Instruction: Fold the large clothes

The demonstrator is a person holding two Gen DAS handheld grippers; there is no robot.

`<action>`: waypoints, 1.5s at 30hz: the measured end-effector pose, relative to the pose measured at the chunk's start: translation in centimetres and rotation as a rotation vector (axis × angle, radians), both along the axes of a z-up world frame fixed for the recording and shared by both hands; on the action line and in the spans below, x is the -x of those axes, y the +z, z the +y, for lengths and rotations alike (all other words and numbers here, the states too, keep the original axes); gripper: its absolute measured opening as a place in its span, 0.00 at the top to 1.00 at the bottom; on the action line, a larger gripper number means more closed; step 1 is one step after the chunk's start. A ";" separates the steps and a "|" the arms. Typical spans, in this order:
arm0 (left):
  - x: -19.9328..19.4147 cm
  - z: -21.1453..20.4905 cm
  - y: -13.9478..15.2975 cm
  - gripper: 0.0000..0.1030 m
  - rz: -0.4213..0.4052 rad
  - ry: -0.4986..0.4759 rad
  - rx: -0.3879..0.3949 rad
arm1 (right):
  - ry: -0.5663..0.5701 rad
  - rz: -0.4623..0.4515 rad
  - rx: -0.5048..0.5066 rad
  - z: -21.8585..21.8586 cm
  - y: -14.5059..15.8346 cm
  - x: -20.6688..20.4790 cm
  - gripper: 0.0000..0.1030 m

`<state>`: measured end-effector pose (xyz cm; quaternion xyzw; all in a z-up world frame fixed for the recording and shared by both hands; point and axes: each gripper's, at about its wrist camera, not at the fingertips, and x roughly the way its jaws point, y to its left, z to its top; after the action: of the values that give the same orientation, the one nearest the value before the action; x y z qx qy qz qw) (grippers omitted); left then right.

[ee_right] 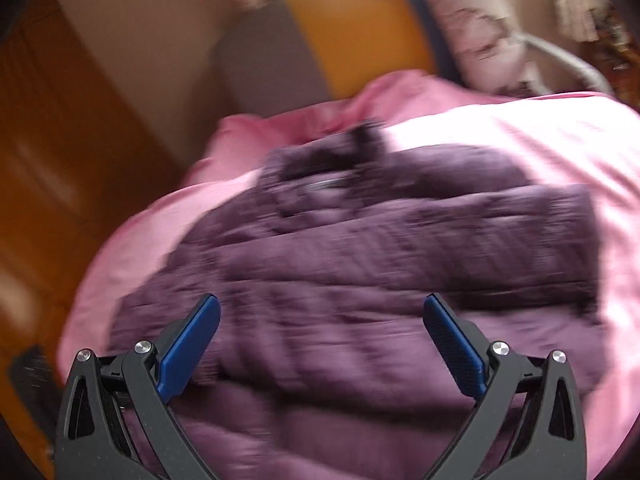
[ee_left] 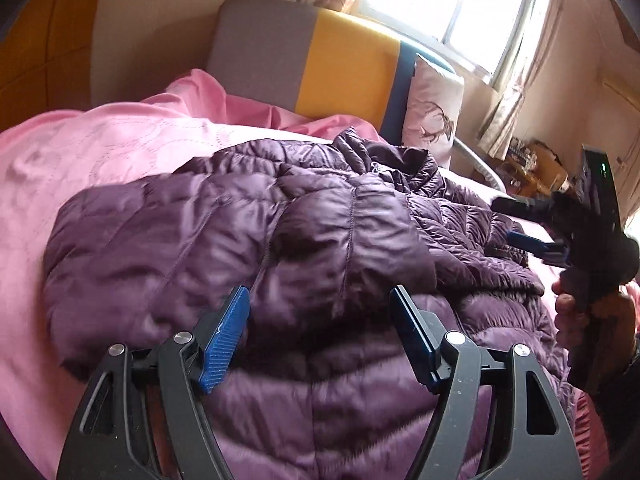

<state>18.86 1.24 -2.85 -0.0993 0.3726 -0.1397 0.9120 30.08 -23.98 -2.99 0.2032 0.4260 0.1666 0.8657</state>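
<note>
Both tools wide apart, empty: left tool, right tool over purple puffer jacket, frame centre; slippery folded sleeve may spring open.

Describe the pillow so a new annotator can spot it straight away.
Start at the bed under the pink bedspread, where the purple puffer jacket lies. Follow the grey, yellow and blue headboard toward the bright window. The pillow stands upright against the headboard's blue end: pale, with a dark antlered deer printed on it, the only patterned thing on the bed.
</note>
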 end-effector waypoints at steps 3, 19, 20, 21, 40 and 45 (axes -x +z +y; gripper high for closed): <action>1.3 1.1 -0.4 0.31 0.019 0.017 0.030 | 0.135 0.058 -0.066 5.8 -0.3 -1.4 0.03; 2.5 6.9 -2.6 0.31 0.146 0.216 0.062 | 0.179 -0.169 0.193 16.4 7.6 -1.6 0.90; 2.3 7.1 -2.5 0.31 0.148 0.229 0.056 | 0.158 -0.187 0.187 15.8 8.5 -1.6 0.90; 1.8 7.2 -2.3 0.31 0.150 0.240 0.043 | 0.129 -0.201 0.174 15.0 9.2 -1.8 0.90; -5.9 3.6 -2.5 0.31 0.179 0.205 -0.130 | -0.248 -0.108 0.044 -4.8 6.5 1.2 0.91; -6.1 3.8 -3.4 0.39 0.190 0.197 -0.135 | -0.310 -0.014 0.050 -8.3 2.3 2.5 0.91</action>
<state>24.94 5.01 -6.22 -0.0863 0.4544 -0.0143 0.8865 27.53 -32.28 -0.72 0.2435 0.3876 0.0217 0.8888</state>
